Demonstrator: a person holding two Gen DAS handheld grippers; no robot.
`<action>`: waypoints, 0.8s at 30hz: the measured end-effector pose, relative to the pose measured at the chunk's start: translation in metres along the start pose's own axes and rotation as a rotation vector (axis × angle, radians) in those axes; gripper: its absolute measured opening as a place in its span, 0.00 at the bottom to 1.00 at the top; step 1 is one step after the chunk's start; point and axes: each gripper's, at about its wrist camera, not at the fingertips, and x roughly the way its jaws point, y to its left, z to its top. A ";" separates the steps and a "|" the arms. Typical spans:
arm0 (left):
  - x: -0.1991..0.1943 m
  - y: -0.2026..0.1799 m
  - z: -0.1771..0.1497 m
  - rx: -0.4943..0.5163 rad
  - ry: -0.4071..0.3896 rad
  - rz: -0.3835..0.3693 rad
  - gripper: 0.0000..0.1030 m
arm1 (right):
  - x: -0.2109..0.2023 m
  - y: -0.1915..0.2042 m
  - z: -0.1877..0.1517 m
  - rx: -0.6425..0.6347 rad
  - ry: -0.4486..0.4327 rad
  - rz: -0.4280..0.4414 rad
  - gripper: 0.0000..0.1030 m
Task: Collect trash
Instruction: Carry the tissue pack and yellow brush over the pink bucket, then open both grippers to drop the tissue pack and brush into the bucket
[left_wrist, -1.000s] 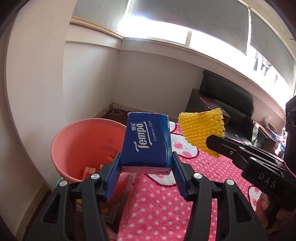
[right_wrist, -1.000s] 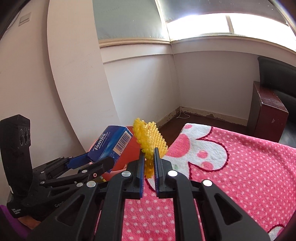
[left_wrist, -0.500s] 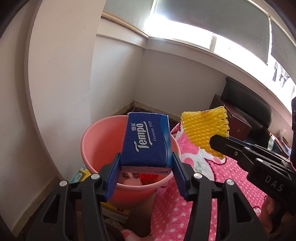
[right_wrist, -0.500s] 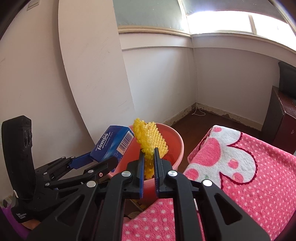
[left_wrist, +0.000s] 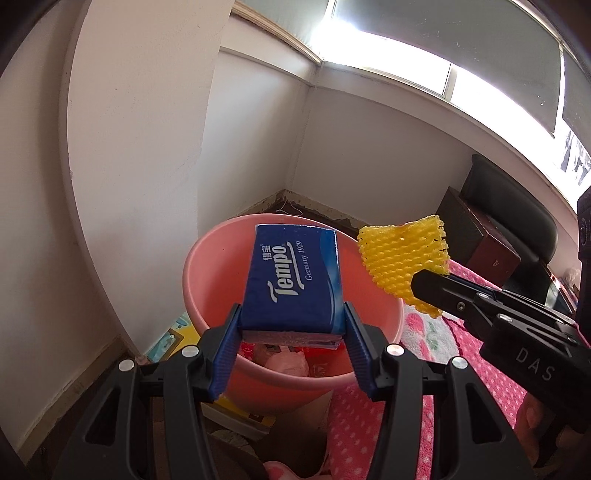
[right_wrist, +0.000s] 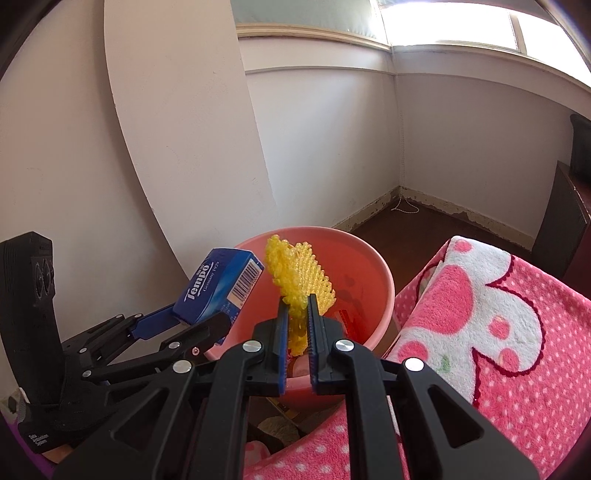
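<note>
My left gripper (left_wrist: 291, 314) is shut on a blue Tempo tissue pack (left_wrist: 295, 284), held flat over the mouth of a pink plastic bucket (left_wrist: 207, 277). My right gripper (right_wrist: 296, 306) is shut on a piece of yellow foam netting (right_wrist: 299, 277), which sticks up above the same bucket (right_wrist: 369, 277). In the right wrist view the tissue pack (right_wrist: 218, 288) hangs over the bucket's left rim in the left gripper (right_wrist: 199, 321). In the left wrist view the netting (left_wrist: 402, 258) is over the bucket's right rim. Pink and red scraps lie at the bucket's bottom.
A pink dotted blanket (right_wrist: 498, 332) covers the surface right of the bucket. A white wall (left_wrist: 129, 147) stands close on the left. A flat yellow-and-blue box (left_wrist: 177, 332) lies on the floor under the bucket. A dark cabinet (left_wrist: 480, 240) and black chair (left_wrist: 517, 199) stand farther back.
Both grippers have moved left from above the blanket to over the bucket, still carrying the tissue pack and the netting. The bucket's inside and contents now show.
</note>
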 end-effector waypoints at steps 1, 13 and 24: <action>0.002 0.001 0.000 -0.004 0.003 -0.001 0.51 | 0.004 -0.001 0.000 0.007 0.007 0.000 0.09; 0.029 0.002 -0.001 -0.024 0.069 -0.017 0.51 | 0.025 -0.007 -0.002 0.035 0.057 0.005 0.09; 0.030 0.000 -0.003 -0.028 0.045 -0.029 0.52 | 0.036 -0.017 -0.005 0.048 0.088 -0.005 0.09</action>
